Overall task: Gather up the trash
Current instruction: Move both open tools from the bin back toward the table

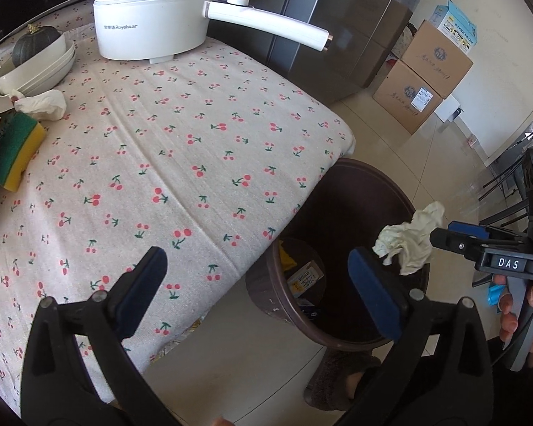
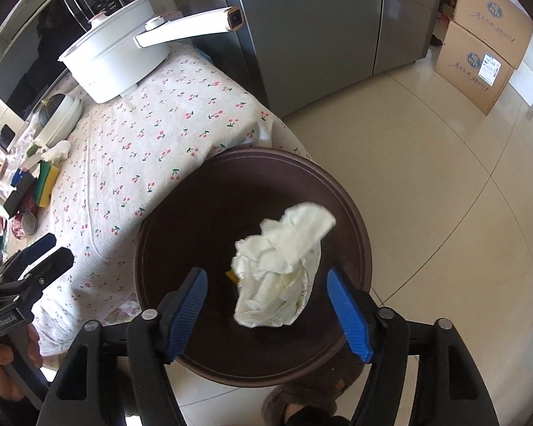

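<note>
Tissue wad [image 2: 280, 277] sits between the right gripper [image 2: 268, 310] pads over the brown bin [image 2: 355, 227], and neither pad appears to press it; it looks released or about to drop, though whether it is falling I cannot tell. Left gripper [image 1: 256, 285] is wide and empty, over the near table edge beside the bin. For a clean drop, my call: keep the right jaws centred over the bin mouth, open fully, hold until the wad clears the pads, then lift away. Bin contents visible from the left view: something yellow [image 1: 287, 259] and a printed packet or box [image 1: 307, 277] at the bottom, more dark items I can't identify. Still to collect by my read: another crumpled tissue [image 1: 42, 104] at the far left of the cherry-print tablecloth [image 1: 195, 149], just beside the stacked white bowls [image 1: 39, 67], which hold a dark green squash [image 1: 33, 41]. White pot [image 1: 152, 25] at the far edge is lidded, contents hidden. Sponge [image 1: 16, 151] lies near the left edge.
</note>
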A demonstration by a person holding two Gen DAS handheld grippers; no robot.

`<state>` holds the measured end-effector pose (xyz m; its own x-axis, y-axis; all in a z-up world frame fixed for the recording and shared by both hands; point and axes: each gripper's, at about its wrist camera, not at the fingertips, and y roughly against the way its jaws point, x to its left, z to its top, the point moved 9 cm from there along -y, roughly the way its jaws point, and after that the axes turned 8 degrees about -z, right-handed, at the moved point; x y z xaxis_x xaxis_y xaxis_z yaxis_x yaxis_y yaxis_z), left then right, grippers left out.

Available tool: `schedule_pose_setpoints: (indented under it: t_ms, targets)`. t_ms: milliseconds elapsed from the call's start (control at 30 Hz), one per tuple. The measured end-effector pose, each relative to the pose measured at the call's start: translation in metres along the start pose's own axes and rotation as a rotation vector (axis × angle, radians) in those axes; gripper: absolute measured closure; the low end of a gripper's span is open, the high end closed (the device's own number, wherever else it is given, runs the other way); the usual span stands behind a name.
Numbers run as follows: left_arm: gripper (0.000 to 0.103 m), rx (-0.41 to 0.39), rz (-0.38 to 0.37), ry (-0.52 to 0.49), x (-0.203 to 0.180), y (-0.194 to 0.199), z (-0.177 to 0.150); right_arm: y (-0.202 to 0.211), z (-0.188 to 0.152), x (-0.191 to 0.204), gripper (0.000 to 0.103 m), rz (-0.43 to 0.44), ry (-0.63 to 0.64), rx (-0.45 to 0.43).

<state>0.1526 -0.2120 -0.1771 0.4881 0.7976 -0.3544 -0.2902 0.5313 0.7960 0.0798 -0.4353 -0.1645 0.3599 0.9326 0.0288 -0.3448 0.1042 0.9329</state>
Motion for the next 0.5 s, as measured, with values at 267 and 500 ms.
schedule_pose_setpoints:
  t_ms: [267,500]
  targets:
    - [0.001,-0.01,0.044,0.03,0.026,0.022,-0.007,0.002,0.006,0.027,0.028,0.012,0.047,0.0]
    - [0.001,-0.023,0.114,0.089,0.075,0.054,-0.018,0.008,0.02,0.078,0.027,0.045,0.114,-0.015]
